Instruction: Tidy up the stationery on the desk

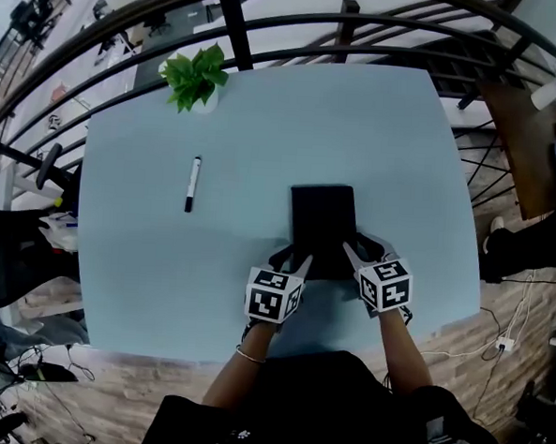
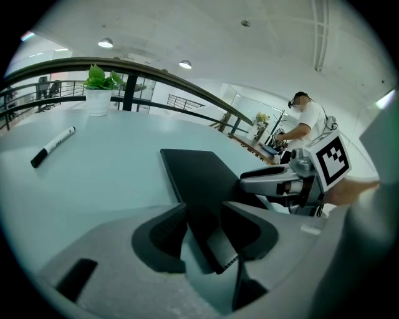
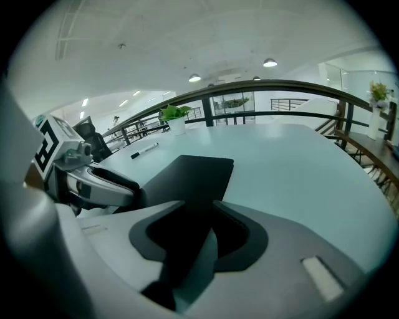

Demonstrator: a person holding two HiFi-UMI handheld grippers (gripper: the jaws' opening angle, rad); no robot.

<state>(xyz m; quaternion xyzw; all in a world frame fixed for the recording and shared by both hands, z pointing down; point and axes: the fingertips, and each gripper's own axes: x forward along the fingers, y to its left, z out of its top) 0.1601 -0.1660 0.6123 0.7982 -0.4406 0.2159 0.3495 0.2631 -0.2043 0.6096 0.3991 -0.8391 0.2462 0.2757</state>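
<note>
A black notebook (image 1: 323,224) lies flat near the front edge of the light blue desk (image 1: 387,129). My left gripper (image 1: 292,262) is at its near left corner, and the left gripper view shows that corner (image 2: 206,205) wedged between the jaws (image 2: 204,235). My right gripper (image 1: 365,253) has the near right corner, where black cover (image 3: 193,177) fills the gap between its jaws (image 3: 196,235). Each gripper also shows in the other's view, the right gripper (image 2: 280,184) and the left gripper (image 3: 103,187). A black-and-white marker (image 1: 192,184) lies apart on the desk's left half.
A potted green plant (image 1: 195,75) stands at the desk's far left corner. A dark curved railing (image 1: 299,25) runs behind the desk. A wooden table (image 1: 523,137) stands to the right, and a dark chair (image 1: 13,247) and cables to the left. A person (image 2: 308,121) works far off.
</note>
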